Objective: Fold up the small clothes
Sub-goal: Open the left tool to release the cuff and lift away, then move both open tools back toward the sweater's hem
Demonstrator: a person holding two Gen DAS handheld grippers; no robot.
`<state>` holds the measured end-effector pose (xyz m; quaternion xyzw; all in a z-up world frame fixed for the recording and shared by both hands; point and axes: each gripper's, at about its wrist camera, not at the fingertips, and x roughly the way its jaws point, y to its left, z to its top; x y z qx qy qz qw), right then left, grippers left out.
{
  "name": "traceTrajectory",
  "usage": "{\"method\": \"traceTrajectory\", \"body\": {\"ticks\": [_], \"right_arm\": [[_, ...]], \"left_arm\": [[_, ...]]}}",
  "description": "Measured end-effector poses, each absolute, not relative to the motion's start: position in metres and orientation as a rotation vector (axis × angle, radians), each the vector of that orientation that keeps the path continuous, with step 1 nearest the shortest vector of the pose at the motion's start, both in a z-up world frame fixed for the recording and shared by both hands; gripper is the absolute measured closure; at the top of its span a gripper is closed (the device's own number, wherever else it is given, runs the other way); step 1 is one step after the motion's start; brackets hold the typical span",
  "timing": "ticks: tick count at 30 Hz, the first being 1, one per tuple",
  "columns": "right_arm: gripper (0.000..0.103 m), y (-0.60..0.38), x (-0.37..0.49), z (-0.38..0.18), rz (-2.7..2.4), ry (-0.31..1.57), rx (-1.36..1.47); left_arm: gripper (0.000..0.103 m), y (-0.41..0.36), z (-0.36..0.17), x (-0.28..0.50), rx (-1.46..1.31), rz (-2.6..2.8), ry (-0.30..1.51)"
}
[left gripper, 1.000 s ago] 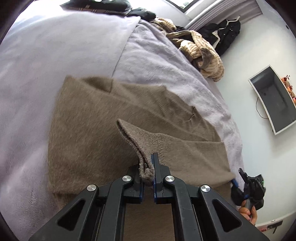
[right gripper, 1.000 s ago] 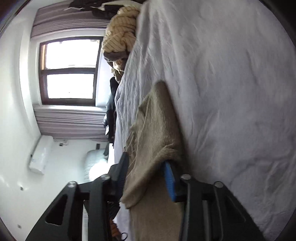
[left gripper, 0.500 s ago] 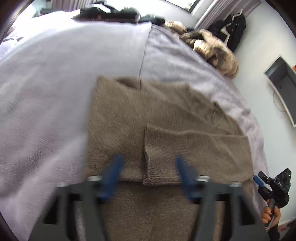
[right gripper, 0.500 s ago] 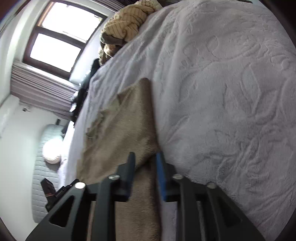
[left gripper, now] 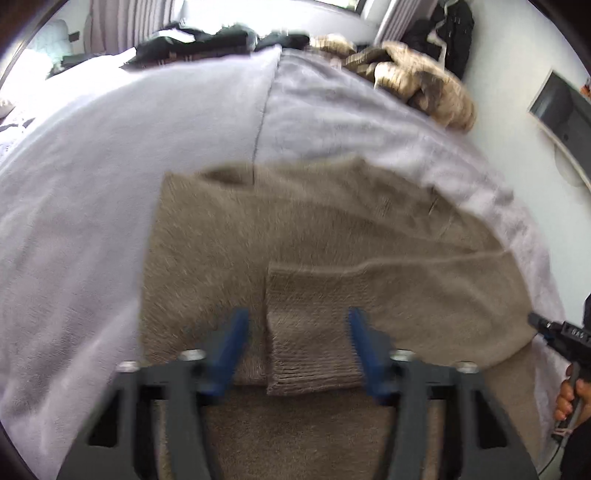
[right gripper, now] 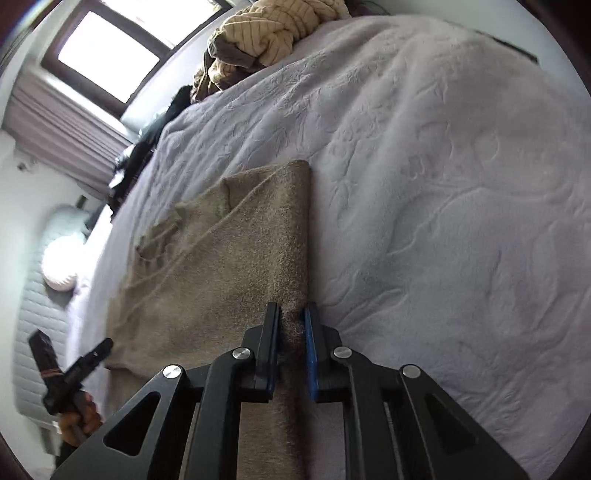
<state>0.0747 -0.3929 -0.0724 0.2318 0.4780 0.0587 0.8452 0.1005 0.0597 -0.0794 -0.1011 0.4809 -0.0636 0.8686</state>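
Sweater: sleeve folded across; my left gripper wide open, empty; right gripper pinching right edge; further folds left.

Your right gripper has its two blue-padded fingers drawn close on the right-hand edge of the brown sweater, a strip of knit pinched between them. The sweater lies flat on the pale quilted bedspread, with a folded edge running away from you. At lower left your left gripper shows side-on, its opening unclear. Farther up the bed sits a heap of tan striped clothing, beside a window.
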Motion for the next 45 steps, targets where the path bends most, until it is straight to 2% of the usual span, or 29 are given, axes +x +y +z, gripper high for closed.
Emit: {"method": "traceTrajectory", "body": {"ticks": [5, 8, 13, 17, 22, 28, 29, 32, 36, 40, 45], "right_arm": [[0.089, -0.391, 0.069, -0.084, 0.109, 1.01, 0.429], [0.088, -0.391, 0.066, -0.073, 0.085, 1.004, 0.404], [0.086, -0.388, 0.076, -0.041, 0.058, 0.891, 0.348], [0.086, -0.378, 0.109, -0.037, 0.076, 0.912, 0.349], [0.089, -0.357, 0.137, -0.071, 0.029, 1.051, 0.214], [0.089, -0.356, 0.126, -0.069, 0.026, 1.019, 0.185], [0.085, -0.356, 0.122, -0.065, 0.027, 1.014, 0.187], [0.084, -0.355, 0.109, -0.051, 0.036, 0.981, 0.178], [0.084, -0.347, 0.083, -0.041, 0.087, 0.948, 0.202], [0.085, -0.339, 0.074, -0.062, 0.072, 1.006, 0.165], [0.085, -0.341, 0.073, -0.066, 0.079, 0.998, 0.193]], "left_arm": [[0.058, 0.061, -0.089, 0.096, -0.19, -0.132, 0.992], [0.058, 0.06, -0.088, 0.094, -0.168, -0.134, 0.988], [0.058, 0.056, -0.089, 0.094, -0.149, -0.115, 0.981], [0.058, 0.055, -0.085, 0.095, -0.154, -0.098, 0.985], [0.058, 0.062, -0.078, 0.099, -0.185, -0.094, 0.967], [0.058, 0.079, -0.077, 0.105, -0.259, -0.144, 0.971], [0.058, 0.082, -0.073, 0.104, -0.272, -0.147, 0.957], [0.058, 0.103, -0.058, 0.106, -0.285, -0.115, 0.904], [0.058, 0.13, -0.068, 0.113, -0.322, -0.088, 0.949], [0.058, 0.131, -0.089, 0.105, -0.224, -0.076, 0.984], [0.055, 0.141, -0.089, 0.098, -0.282, -0.066, 0.979]]}}
